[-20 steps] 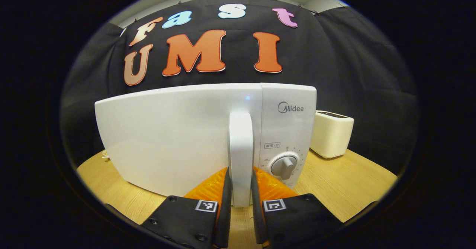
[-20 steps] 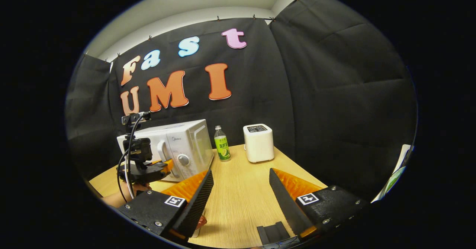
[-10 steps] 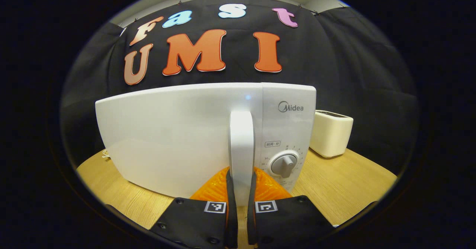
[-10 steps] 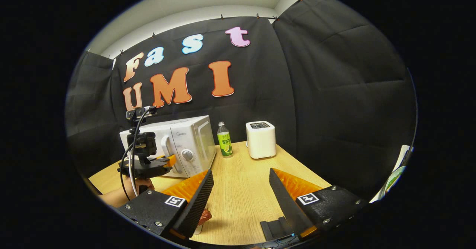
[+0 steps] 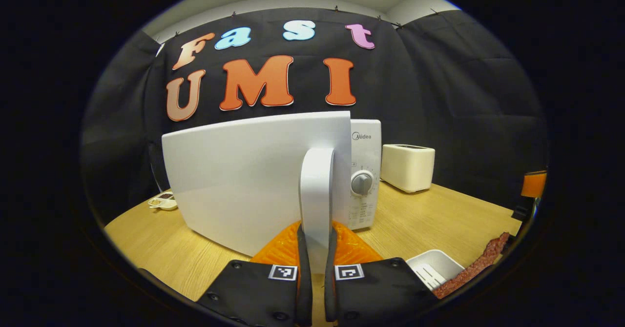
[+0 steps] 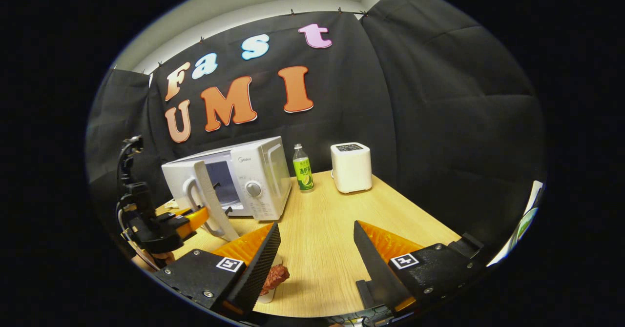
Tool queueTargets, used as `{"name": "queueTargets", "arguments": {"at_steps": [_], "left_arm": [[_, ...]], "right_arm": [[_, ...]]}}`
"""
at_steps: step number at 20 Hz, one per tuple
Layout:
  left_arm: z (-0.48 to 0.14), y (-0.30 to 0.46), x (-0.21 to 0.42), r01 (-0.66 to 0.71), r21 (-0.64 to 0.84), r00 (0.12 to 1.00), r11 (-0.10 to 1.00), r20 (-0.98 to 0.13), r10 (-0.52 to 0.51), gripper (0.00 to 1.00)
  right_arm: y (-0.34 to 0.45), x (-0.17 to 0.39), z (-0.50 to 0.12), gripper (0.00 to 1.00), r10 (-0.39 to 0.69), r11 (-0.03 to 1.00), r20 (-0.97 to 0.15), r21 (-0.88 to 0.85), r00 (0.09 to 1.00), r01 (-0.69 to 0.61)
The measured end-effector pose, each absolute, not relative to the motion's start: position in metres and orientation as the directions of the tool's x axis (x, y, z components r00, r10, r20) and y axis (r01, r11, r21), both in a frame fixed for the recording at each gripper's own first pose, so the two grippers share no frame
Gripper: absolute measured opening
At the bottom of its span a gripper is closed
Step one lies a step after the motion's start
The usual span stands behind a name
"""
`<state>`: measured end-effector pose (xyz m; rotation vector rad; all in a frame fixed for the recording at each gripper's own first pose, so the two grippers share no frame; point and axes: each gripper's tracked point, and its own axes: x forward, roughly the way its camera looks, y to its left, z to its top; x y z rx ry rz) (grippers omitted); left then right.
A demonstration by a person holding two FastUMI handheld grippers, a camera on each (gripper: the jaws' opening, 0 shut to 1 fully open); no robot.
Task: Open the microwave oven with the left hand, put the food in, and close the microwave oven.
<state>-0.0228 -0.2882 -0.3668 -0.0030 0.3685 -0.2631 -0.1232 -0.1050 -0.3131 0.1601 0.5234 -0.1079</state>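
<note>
Left gripper view has the left gripper at the bottom, its two fingers clamped on either side of the white door handle, near the handle's lower end. Each finger block carries a small square black-and-white marker. Beyond the handle the door stands swung partly away from the microwave, whose control panel shows past the door's right edge with the brand "Midea" at the top and a grey dial below it; the small print around the dial is too fine to read. Low at right a white tray lies on the wooden table with a reddish piece of food beside it. Farther back at right stands a white toaster, and at far left a small dish. Right gripper view shows the right gripper with fingers spread wide, nothing between them, hovering over the table; the food sits on a white container just behind its left finger. Farther left, the left gripper reaches level toward the handle of the ajar door, the dark cavity visible behind it. A green-labelled bottle stands between microwave and toaster; its label is unreadable.
</note>
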Motion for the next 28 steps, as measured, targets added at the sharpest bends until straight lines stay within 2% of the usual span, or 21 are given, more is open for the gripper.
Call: {"name": "queueTargets", "arguments": {"at_steps": [5,12,16,20,22,25,28], "left_arm": [[-0.355,-0.241,-0.069,0.257,-0.070,0.898,0.964,-0.352,-0.265,0.14],[-0.343,-0.160,-0.114,0.212,-0.042,0.914,0.976,-0.344,-0.214,0.13],[-0.343,-0.112,-0.126,0.168,0.003,0.927,0.986,-0.340,-0.157,0.13],[-0.343,-0.045,-0.136,0.065,0.012,0.941,0.998,-0.334,-0.058,0.13],[-0.346,-0.026,-0.137,0.050,-0.036,0.937,0.998,-0.343,-0.060,0.12],[-0.345,-0.016,-0.137,0.099,-0.032,0.935,0.995,-0.339,-0.104,0.12],[-0.344,0.001,-0.137,0.138,-0.043,0.933,0.990,-0.329,-0.144,0.12]], "right_arm": [[-0.093,-0.128,-0.326,0.94,-0.055,0.979,-0.540,0.137,0.840,0.152],[-0.077,-0.143,-0.348,0.95,-0.050,0.969,-0.594,0.166,0.803,0.184],[-0.065,-0.149,-0.363,0.94,-0.035,0.969,-0.635,0.168,0.772,0.183],[-0.058,-0.152,-0.375,0.93,-0.026,0.963,-0.665,0.183,0.746,0.197],[-0.056,-0.153,-0.379,0.92,-0.017,0.955,-0.673,0.207,0.740,0.211],[-0.047,-0.155,-0.384,0.89,-0.003,0.947,-0.683,0.233,0.730,0.222],[-0.045,-0.150,-0.383,0.82,-0.025,0.943,-0.683,0.226,0.730,0.244]]}}
